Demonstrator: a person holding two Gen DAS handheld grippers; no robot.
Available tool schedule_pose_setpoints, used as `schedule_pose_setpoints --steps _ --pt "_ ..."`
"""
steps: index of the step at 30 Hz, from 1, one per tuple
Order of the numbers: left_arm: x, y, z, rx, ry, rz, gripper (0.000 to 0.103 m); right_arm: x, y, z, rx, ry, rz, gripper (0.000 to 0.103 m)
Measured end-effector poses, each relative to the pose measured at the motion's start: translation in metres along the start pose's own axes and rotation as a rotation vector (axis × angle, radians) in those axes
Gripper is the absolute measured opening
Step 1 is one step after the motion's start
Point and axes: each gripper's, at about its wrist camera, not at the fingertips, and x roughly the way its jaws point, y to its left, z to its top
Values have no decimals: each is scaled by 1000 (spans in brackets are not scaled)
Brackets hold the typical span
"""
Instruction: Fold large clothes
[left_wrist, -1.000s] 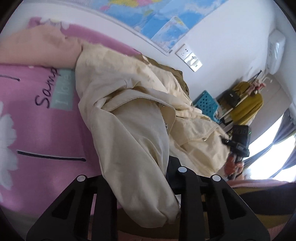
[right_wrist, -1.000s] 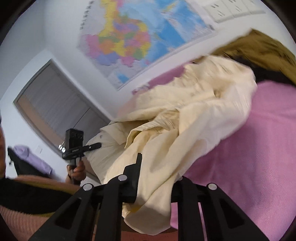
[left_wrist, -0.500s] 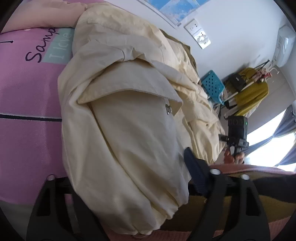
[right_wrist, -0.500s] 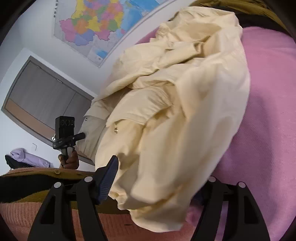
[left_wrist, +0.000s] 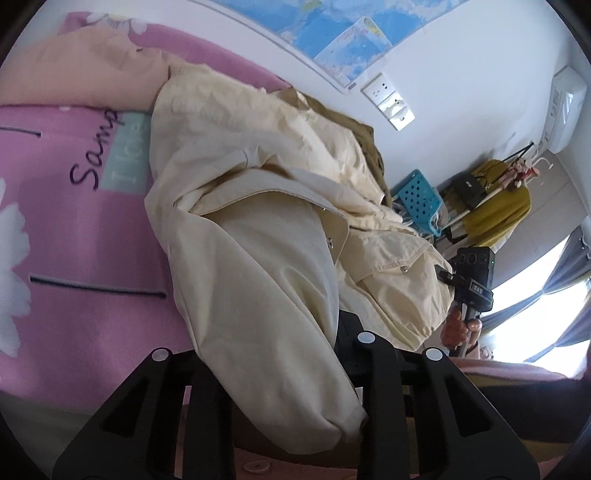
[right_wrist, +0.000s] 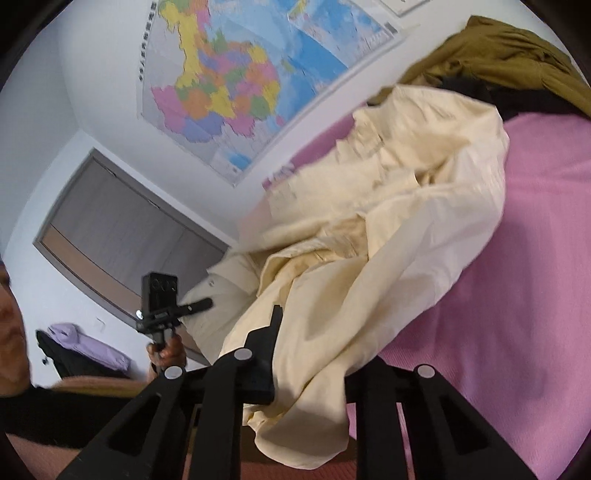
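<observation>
A large cream jacket (left_wrist: 266, 236) lies bunched on a pink bed sheet (left_wrist: 74, 240). It also shows in the right wrist view (right_wrist: 388, 229). My left gripper (left_wrist: 273, 354) is shut on one cream sleeve, which drapes down between its fingers. My right gripper (right_wrist: 310, 354) is shut on the other part of the jacket, cloth hanging below the fingers. Each gripper appears in the other's view, held by a hand: the right one (left_wrist: 472, 280) and the left one (right_wrist: 162, 295).
An olive garment (right_wrist: 517, 62) lies behind the jacket on the bed. A peach pillow (left_wrist: 81, 62) is at the head. A blue basket (left_wrist: 417, 195) and a rack with yellow clothes (left_wrist: 495, 210) stand by the wall. A map (right_wrist: 236, 74) hangs above.
Half a second ago both grippers were open around the cloth; now both have shut on the jacket again. The jacket has shifted slightly on the bed.
</observation>
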Motion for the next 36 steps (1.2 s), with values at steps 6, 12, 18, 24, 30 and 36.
schedule_pose_setpoints --steps 6,12,18,24,30,36 --pt "-14 -4 32 -10 -4 15 27 -7 8 37 9 -62 40 17" --pt "-18 -18 70 13 -4 44 27 -6 16 81 6 -94 33 17" --pt "-20 -28 110 33 -21 58 28 0 10 123 46 -126 27 17" --pt "-11 -23 144 -13 -14 68 28 12 0 153 83 -131 2 17" --pt "0 -17 173 -46 -7 94 29 20 -11 178 129 -124 -21 18" --pt "13 -18 199 -42 -12 136 30 32 -28 201 197 -123 -53 18"
